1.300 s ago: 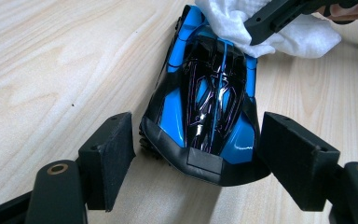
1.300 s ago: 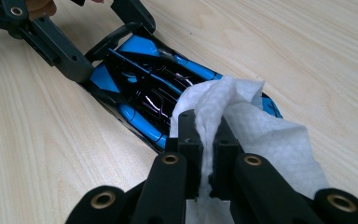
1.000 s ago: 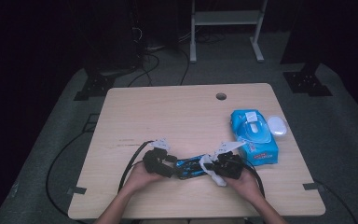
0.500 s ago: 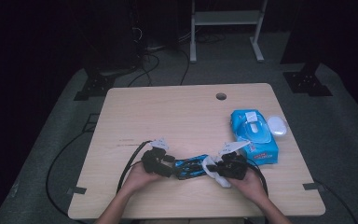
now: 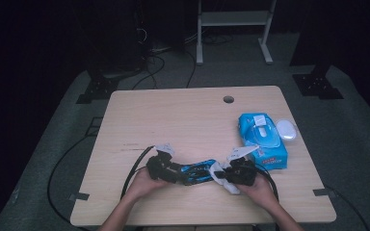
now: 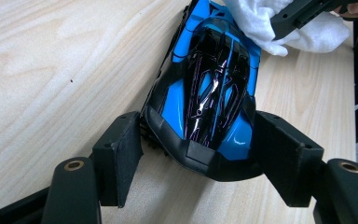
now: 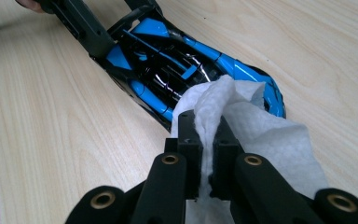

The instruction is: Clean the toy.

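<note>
Left tongs (image 6: 198,154) closed on the blue-and-black toy car (image 6: 207,93), one jaw on each flank at the end nearest them; car lies flat on the bench (image 5: 183,115), running from the left tongs toward the right tongs (image 7: 205,140). Right tongs clamped tight on a white wipe (image 7: 242,121), jaws nearly touching, cloth bunched between them and draped onto the car's far end. Both sets sit close to the near bench edge, little room behind them. Ahead of the tongs the bench is open up to the cable hole (image 5: 228,99). Just beyond the right tongs: blue wipes pack (image 5: 262,139), white lid (image 5: 286,129) beside it near the right edge. Pack print too small to read.
</note>
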The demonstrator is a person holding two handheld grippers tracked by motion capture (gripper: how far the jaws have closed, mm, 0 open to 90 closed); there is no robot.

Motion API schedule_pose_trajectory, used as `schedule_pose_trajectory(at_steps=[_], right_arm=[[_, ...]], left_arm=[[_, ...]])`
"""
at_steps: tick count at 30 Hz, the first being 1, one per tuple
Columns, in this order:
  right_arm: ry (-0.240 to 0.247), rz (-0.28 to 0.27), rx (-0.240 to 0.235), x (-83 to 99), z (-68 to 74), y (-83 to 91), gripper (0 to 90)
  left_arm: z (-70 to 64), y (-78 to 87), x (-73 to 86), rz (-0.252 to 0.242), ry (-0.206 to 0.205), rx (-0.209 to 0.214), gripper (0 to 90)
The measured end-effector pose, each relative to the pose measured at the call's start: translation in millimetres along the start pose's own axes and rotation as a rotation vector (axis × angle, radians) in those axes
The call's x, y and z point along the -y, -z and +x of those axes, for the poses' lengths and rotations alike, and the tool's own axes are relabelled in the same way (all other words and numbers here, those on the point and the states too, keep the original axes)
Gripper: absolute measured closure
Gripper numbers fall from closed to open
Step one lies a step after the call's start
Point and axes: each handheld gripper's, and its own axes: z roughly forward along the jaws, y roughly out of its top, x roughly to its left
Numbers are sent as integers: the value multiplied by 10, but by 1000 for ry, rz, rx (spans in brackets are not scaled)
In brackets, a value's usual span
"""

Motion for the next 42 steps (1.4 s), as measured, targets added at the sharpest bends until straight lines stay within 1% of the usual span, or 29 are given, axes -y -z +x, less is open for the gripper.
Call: schedule_pose_trajectory(at_steps=[2,5,6,8,9,12,14,16,18,19,21,22,23,25,26,27,28,29,30,31,32,33,35,36,38,40,41,42], right_arm=[[-3,10,-8,25,-2,5,854],[7,6,2,50,12,6,854],[0,8,2,45,17,8,853],[-6,14,-7,17,0,13,853],[-5,13,-4,-1,-1,19,853],[3,-3,-1,-66,7,21,852],[11,-2,1,-95,5,6,852],[5,17,-6,-94,4,-23,851],[5,8,-7,-92,-5,-25,851],[-4,1,-9,-100,-12,-20,851],[-14,-15,-14,-122,-35,-14,851],[-16,-21,-16,-133,-47,-13,851],[-19,-22,-20,-143,-55,-16,851],[-12,-14,-26,-151,-63,-40,850],[-12,-7,-30,-150,-62,-55,850],[-10,3,-34,-143,-61,-75,850],[-7,12,-34,-132,-57,-96,849],[-8,1,-40,-119,-59,-103,849],[-16,2,-42,-116,-64,-100,849],[-20,1,-44,-112,-69,-99,849],[-20,-2,-46,-106,-70,-99,849],[-17,-6,-44,-100,-66,-100,849],[-7,-7,-33,-92,-46,-97,850],[-6,-7,-33,-88,-42,-95,850],[-5,-17,-34,-70,-34,-93,851],[-14,-26,-36,-47,-26,-88,852],[-14,-31,-36,-35,-26,-85,852],[-15,-38,-34,-23,-18,-83,853]], left_arm=[[-14,4,9,-7,-13,-9,332],[-34,5,16,-14,-26,-20,332],[-42,6,15,-14,-35,-25,331],[-64,4,13,-19,-47,-36,331],[-72,5,12,-19,-57,-43,331],[-90,7,10,-19,-76,-54,332],[-97,7,13,-20,-81,-56,332],[-109,9,11,-19,-91,-63,331],[-108,9,9,-17,-89,-62,331],[-102,9,4,-15,-91,-61,331],[-95,21,-11,1,-73,-54,332],[-78,25,-13,0,-50,-33,319],[-59,31,-11,-6,-19,-10,297],[-24,51,3,-19,47,17,295],[-10,58,9,-11,71,15,298],[-6,59,15,4,85,2,310],[2,61,23,11,102,6,312],[13,60,31,9,119,19,326],[17,55,33,10,131,29,335],[21,53,30,15,127,43,350],[7,44,22,16,125,41,394],[-12,33,12,16,116,17,409],[-26,27,-9,25,94,-5,426],[-28,26,-7,21,85,-19,445],[-33,22,5,7,73,-31,478],[-61,20,6,-1,55,-42,480],[-76,27,6,3,41,-51,480],[-90,28,10,-4,25,-58,484]])
